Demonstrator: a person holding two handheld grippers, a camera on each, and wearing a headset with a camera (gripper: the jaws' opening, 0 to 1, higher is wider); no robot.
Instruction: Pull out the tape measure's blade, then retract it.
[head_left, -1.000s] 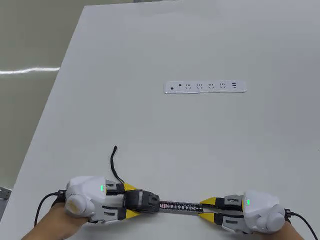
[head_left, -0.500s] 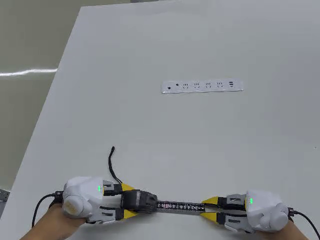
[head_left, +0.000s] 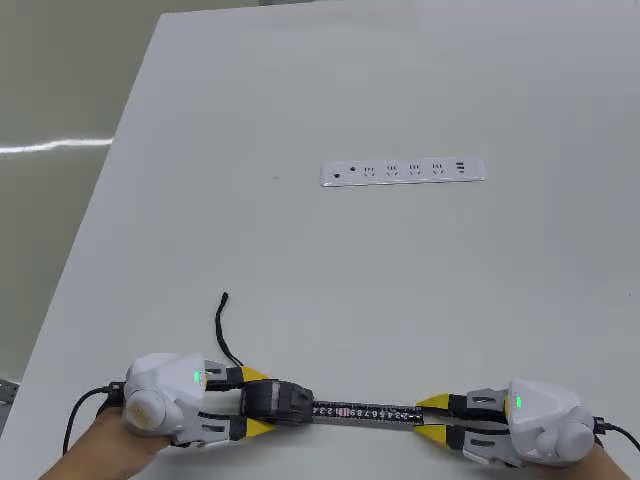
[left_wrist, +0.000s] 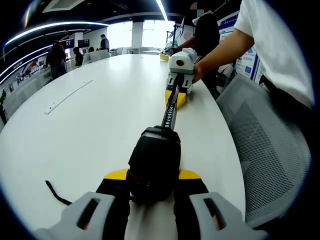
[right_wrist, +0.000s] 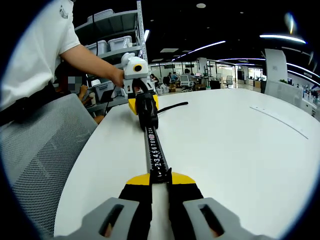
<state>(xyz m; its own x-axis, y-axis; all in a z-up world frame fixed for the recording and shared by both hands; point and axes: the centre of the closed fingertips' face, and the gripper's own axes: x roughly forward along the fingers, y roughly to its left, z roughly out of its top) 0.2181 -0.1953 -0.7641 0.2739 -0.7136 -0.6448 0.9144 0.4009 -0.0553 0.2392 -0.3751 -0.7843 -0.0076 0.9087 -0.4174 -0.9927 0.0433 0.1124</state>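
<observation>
Tape measure (head_left: 285, 402) clamped in left gripper (head_left: 260, 402); blade (head_left: 365, 412) extends to right gripper (head_left: 429, 417), which pinches its tip.

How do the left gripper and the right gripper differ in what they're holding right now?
The left gripper is shut on the black tape measure case; the right gripper is shut on the blade near its end. The left gripper's jaws stand apart around the bulky case; the right gripper's nearly meet on the thin blade. Both have yellow-tipped jaws and face each other over the white table.
</observation>
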